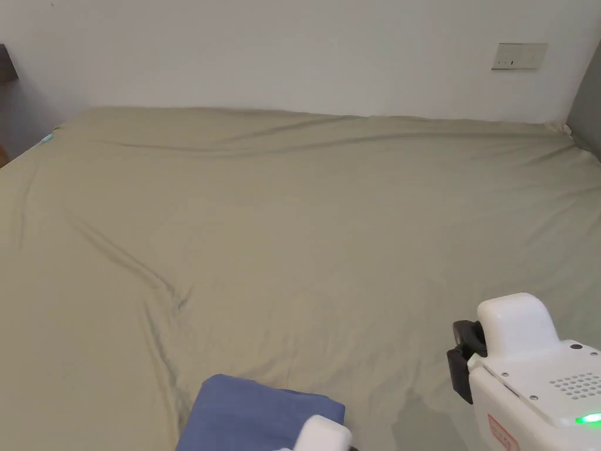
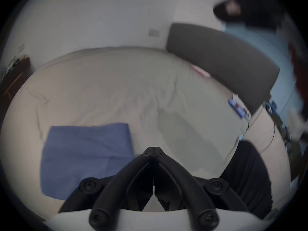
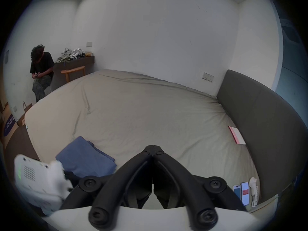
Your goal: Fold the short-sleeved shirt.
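Note:
The blue shirt [image 1: 252, 414] lies folded into a compact rectangle on the beige bed sheet [image 1: 305, 223], near the front edge. In the left gripper view the folded shirt [image 2: 83, 158] sits to the left of my left gripper [image 2: 154, 148], whose jaws meet with nothing between them, held above the sheet. My right gripper [image 3: 153, 147] is also shut and empty, hovering over bare sheet to the right of the shirt [image 3: 85, 158]. The right gripper's white body [image 1: 534, 376] shows at the lower right of the head view, and the left gripper's body [image 3: 38, 181] in the right gripper view.
A dark padded headboard [image 3: 260, 118] runs along the bed's right side. A pink-edged booklet [image 3: 236, 135] and two phones [image 3: 242, 193] lie by it. A person [image 3: 41, 71] sits beyond the far left corner, beside a wooden stool [image 3: 73, 72] and a cluttered shelf.

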Tool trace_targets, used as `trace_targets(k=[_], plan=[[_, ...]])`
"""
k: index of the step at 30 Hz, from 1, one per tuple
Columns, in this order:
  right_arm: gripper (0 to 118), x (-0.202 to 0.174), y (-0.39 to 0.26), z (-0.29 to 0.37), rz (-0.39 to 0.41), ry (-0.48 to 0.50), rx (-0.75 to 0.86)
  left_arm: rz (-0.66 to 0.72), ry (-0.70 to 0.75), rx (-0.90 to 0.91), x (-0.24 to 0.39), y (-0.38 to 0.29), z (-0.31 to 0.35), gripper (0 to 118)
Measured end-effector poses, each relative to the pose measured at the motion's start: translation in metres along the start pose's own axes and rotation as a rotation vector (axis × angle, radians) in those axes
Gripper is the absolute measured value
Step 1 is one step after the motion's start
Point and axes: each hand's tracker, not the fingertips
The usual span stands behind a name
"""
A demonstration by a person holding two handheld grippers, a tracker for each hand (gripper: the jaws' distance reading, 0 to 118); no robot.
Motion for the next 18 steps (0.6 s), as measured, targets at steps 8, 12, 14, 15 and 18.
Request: trace_targets(k=[8, 12, 14, 15, 18], plan=[[2, -0.070, -0.025, -0.061, -0.003, 0.255, -0.079, 0.118, 0.282, 0.166, -0.111, 0.006, 0.071, 0], [2, -0.108, -0.071, -0.110, 0.018, 0.344, -0.247, 0.200, 0.326, 0.141, -0.151, -0.008, 0.080, 0], [2, -0.120, -0.094, -0.129, 0.038, 0.385, -0.339, 0.229, 0.336, 0.133, -0.165, -0.014, 0.082, 0], [2, -0.125, -0.104, -0.137, 0.049, 0.394, -0.394, 0.237, 0.333, 0.126, -0.171, -0.016, 0.082, 0], [1, -0.133, -0.127, -0.156, 0.060, 0.434, -0.526, 0.293, 0.278, 0.080, -0.186, -0.022, 0.077, 0]])
